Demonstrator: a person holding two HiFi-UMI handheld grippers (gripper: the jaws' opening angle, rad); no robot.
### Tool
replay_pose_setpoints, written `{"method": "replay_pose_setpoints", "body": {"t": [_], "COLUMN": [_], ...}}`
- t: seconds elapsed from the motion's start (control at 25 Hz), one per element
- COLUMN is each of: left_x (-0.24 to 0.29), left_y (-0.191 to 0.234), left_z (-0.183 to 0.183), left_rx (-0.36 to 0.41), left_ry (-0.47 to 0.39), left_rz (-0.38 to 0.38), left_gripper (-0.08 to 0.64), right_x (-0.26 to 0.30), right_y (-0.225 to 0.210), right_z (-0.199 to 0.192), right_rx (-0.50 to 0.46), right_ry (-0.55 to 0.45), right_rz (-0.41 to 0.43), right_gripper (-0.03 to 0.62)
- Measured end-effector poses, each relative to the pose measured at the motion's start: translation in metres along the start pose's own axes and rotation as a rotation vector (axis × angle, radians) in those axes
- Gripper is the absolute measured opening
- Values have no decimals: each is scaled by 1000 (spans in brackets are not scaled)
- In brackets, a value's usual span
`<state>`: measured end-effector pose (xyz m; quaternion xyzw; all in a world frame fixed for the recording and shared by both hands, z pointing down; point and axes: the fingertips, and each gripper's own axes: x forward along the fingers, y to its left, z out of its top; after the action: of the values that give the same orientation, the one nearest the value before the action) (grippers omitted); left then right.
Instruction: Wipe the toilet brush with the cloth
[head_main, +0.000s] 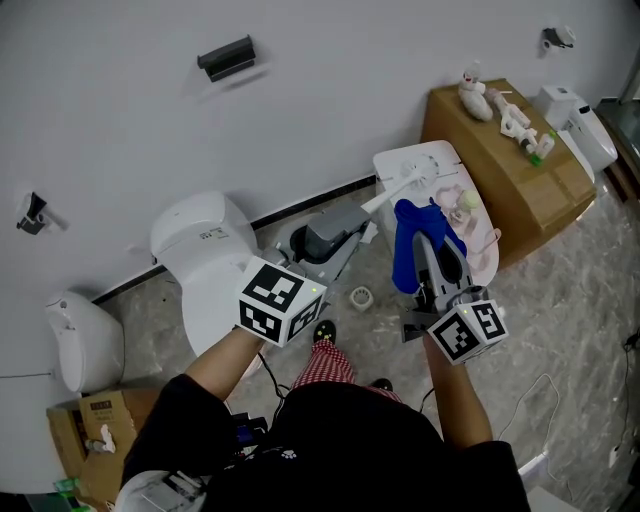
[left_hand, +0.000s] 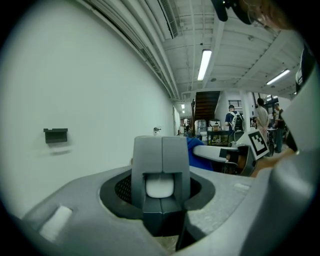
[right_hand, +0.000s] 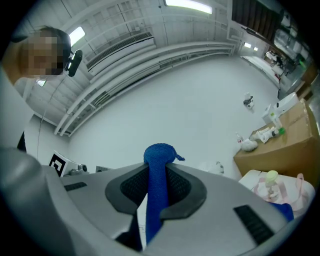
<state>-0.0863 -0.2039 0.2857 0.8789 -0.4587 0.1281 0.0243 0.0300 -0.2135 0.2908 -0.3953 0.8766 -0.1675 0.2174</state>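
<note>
My left gripper (head_main: 352, 222) is shut on the white toilet brush handle (head_main: 400, 187), which slants up to the right over a white stand. In the left gripper view the fingers (left_hand: 161, 150) meet with a white piece of the toilet brush (left_hand: 160, 187) clamped between them. My right gripper (head_main: 428, 246) is shut on a blue cloth (head_main: 410, 235), held just right of the handle; the cloth (right_hand: 157, 165) sticks up between its jaws. From the left gripper view the cloth (left_hand: 193, 148) and the right gripper's marker cube (left_hand: 257, 142) show beyond the jaws. I cannot make out the brush head.
A white toilet (head_main: 200, 250) stands at the left by the wall. The white stand (head_main: 440, 165) carries pink and white items. Behind it is a cardboard box (head_main: 505, 165) with bottles on top. A tape roll (head_main: 361, 297) lies on the marble floor.
</note>
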Motion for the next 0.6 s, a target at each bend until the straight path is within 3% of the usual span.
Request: {"method": "replay_pose_setpoints", "body": {"t": [0.6], "left_x": [-28], "left_y": [-14], "left_z": [19], "left_rx": [-36], "left_ry": [-51], "left_rz": [-69], "left_gripper": [169], "right_x": [-9], "right_y": [24], "right_z": [9], "right_rx": [-44], "right_ry": [0], "right_rz": [49], "right_gripper": [64]}}
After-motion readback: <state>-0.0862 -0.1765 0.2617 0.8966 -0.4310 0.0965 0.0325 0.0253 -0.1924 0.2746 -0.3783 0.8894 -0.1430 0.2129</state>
